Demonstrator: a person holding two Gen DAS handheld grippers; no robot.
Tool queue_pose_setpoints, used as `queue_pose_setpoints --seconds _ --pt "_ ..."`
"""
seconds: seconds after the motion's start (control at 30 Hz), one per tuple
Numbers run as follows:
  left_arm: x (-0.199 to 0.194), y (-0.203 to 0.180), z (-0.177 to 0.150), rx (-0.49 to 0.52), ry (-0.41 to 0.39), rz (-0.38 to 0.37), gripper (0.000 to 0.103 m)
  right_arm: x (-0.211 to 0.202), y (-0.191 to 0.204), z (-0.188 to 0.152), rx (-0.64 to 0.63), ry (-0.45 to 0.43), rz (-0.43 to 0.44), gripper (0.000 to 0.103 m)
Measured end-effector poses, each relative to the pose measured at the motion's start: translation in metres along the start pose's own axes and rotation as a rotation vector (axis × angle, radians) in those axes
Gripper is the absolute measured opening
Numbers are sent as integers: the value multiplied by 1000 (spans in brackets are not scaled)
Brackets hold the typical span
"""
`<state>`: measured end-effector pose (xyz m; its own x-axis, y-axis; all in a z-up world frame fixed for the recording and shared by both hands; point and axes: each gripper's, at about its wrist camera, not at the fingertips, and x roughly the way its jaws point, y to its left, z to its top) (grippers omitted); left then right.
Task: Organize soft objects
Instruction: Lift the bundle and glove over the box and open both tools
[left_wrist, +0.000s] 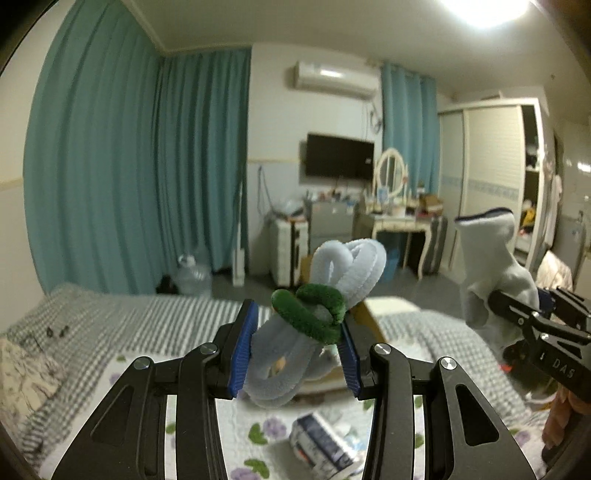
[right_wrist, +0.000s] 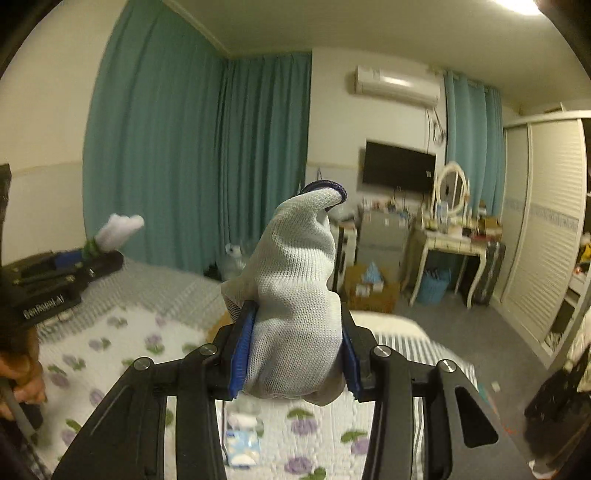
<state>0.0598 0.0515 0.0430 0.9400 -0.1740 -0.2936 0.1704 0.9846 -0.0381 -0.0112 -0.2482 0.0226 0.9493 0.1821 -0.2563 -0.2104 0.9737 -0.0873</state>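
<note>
left gripper (left_wrist: 295, 347) clamps a looped bundle of pale blue chenille cord (left_wrist: 347, 269) wrapped with a green chenille cord (left_wrist: 310, 314); the blue pads (left_wrist: 242, 354) press on both sides of the bundle's lower half at frame centre; upper loops stick out past the fingertips toward centre, lower loops hang below the pads; bundle is held in the air above the bed (left_wrist: 122, 317), not touching it

right gripper (right_wrist: 293, 354) clamps a white knit glove (right_wrist: 295, 295) with a dark blue cuff edge; pads sit on either side of the glove's lower part at frame centre; cuff end points up and right above the fingertips; a fold of fabric bulges out under the right-hand pad

both grippers are raised and aimed roughly level across the room toward the teal curtains (left_wrist: 140, 166); in the left wrist view the right gripper enters from the right edge with the glove standing up from it; in the right wrist view the left gripper is at the left edge, the bundle showing as a pale tuft with green at its base; a bare hand (right_wrist: 18, 380) on the handle is cut off at lower left

floral quilt (right_wrist: 110, 354) lies below both; a small blue and white packet (left_wrist: 321, 446) on it is blurred, label unreadable; which glove fingers are pinched is hidden by the pads
</note>
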Motion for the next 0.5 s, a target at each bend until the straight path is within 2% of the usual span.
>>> queue_pose_setpoints --seconds 0.27,0.5 --pt "10 -7 38 12 -75 -32 41 -9 3 48 -17 -103 -1 42" --pt "55 -7 50 5 -79 -36 41 34 -5 54 -5 -100 -12 42"
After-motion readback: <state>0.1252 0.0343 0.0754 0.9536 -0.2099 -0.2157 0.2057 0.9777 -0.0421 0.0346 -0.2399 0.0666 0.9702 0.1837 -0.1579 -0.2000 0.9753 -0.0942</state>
